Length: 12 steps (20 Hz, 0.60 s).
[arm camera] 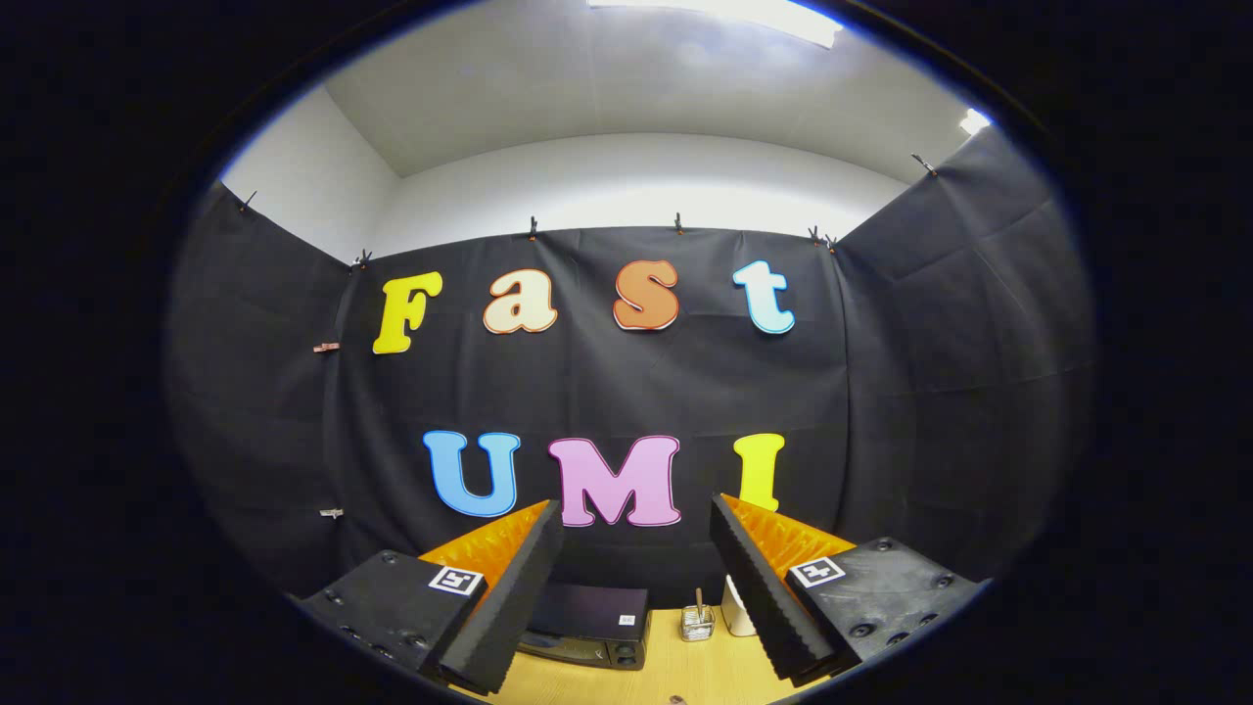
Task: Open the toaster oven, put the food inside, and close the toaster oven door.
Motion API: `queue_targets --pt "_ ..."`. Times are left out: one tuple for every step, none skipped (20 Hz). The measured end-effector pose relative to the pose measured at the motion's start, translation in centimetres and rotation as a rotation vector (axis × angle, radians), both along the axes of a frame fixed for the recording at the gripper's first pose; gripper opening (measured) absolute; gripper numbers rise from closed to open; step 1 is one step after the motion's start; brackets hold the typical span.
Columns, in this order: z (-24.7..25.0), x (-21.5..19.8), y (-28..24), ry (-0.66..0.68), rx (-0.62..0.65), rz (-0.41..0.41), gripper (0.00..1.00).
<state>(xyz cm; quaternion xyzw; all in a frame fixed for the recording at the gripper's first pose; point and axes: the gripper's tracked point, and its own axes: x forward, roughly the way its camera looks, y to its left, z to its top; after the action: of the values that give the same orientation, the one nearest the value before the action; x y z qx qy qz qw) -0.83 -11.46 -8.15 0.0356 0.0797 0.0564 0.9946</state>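
While the gripper is held high and looks toward the booth's black cloth wall, its two fingers stand wide apart and hold nothing between them. Between the fingers and well beyond them, the toaster oven sits on the wooden counter, close to the cloth wall. Its dark top is visible, and its front with two knobs at the right side; whether the door is fully shut I cannot tell from this high angle. Just beside the oven, to its right, stands a small glass jar with a stick in it, and next to the jar a white container is partly hidden behind one finger. Above the cloth, a white wall and ceiling with bright lamps are visible.
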Motion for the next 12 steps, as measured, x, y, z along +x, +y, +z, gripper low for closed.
queue_targets --pt "-0.3 0.0 0.0 0.004 -0.008 0.004 0.97" --pt "-0.5 0.0 0.1 0.009 -0.017 0.005 0.97" --pt "-0.7 -0.1 0.2 0.015 -0.023 0.009 0.97" --pt "-0.9 -0.3 0.5 0.021 -0.024 0.016 0.98" --pt "-1.1 -0.3 0.8 0.028 -0.025 0.022 0.98" --pt "-1.2 -0.4 1.1 0.029 -0.028 0.030 0.98" --pt "-1.3 -0.5 1.2 0.028 -0.032 0.035 0.98" --pt "-1.3 -0.5 1.2 0.027 -0.035 0.035 0.98" --pt "-1.2 -0.6 1.3 0.028 -0.034 0.034 0.98" --pt "-1.2 -0.6 1.3 0.029 -0.030 0.034 0.98" --pt "-1.1 -0.8 1.3 0.029 -0.026 0.030 0.98" --pt "-1.2 -0.8 1.2 0.030 -0.024 0.024 0.98"
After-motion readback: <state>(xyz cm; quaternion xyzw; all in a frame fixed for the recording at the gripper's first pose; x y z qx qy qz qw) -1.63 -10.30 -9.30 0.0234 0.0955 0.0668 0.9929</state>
